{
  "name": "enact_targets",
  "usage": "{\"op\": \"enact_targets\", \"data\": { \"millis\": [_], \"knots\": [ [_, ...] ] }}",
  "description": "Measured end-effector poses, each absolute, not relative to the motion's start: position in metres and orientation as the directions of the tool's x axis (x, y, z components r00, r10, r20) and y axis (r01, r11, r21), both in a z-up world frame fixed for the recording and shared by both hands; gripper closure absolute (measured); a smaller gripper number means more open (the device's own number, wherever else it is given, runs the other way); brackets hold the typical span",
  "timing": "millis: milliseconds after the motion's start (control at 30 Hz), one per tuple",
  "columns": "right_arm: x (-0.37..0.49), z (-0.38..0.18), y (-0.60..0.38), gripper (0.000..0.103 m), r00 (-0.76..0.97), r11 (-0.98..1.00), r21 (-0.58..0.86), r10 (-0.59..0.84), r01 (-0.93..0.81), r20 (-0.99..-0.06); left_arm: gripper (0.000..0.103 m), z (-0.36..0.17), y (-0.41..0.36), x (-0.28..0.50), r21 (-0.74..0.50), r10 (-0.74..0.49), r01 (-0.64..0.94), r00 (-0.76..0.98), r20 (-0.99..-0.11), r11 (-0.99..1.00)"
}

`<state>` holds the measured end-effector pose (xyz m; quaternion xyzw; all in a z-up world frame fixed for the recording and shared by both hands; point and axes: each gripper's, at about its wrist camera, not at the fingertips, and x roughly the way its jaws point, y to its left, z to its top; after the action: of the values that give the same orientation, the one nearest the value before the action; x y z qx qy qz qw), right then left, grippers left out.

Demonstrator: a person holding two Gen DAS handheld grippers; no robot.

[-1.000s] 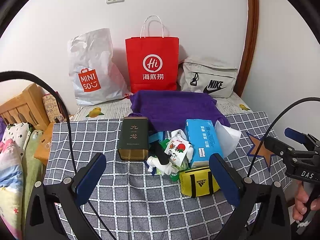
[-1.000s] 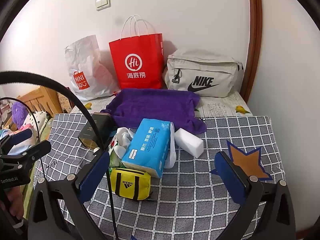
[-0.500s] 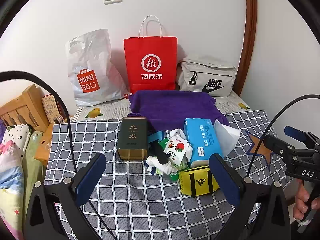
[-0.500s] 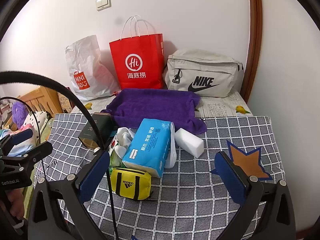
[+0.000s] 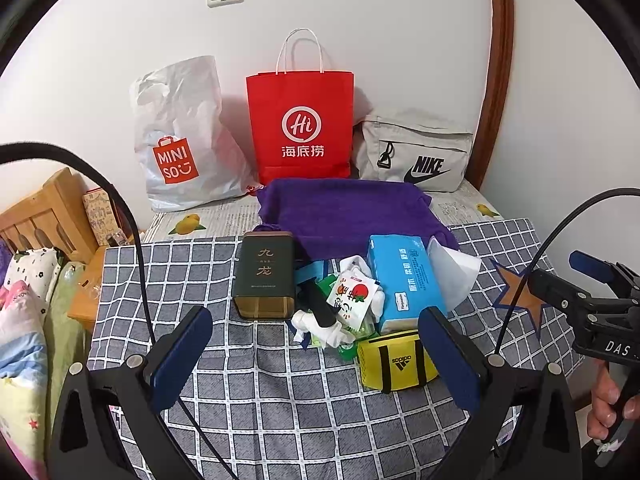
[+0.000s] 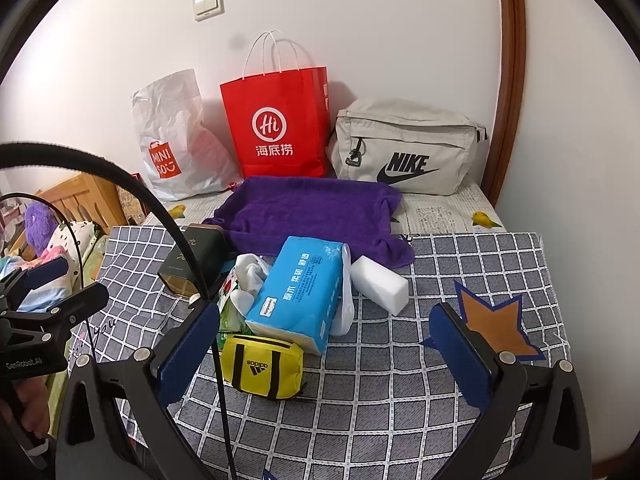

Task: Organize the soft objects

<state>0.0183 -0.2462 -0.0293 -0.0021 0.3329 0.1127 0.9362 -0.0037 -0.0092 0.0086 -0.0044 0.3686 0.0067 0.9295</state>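
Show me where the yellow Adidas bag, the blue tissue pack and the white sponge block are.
yellow Adidas bag (image 6: 262, 368): right wrist view, front face.
blue tissue pack (image 6: 298, 288): right wrist view, printed top.
white sponge block (image 6: 380, 284): right wrist view, top face.

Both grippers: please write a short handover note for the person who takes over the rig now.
Left gripper and right gripper: both open, empty, above the near table edge.
Pile mid-table: yellow pouch, blue tissue pack, white sponge, white socks, dark tin. Purple towel lies behind it.
Done: nothing visibly sorted.
Left: everything.
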Motion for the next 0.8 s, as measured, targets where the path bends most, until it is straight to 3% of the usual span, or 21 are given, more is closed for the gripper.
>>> {"op": "enact_targets", "data": {
  "millis": [800],
  "knots": [
    [0.0171,-0.0263,-0.248,0.0,0.757,0.974,0.073,0.212,-0.213,-0.618,0.0,0.0063,-0.0104,-0.0044,-0.003,0.007,-0.012,0.733,-0.681,1.0]
  ]
}}
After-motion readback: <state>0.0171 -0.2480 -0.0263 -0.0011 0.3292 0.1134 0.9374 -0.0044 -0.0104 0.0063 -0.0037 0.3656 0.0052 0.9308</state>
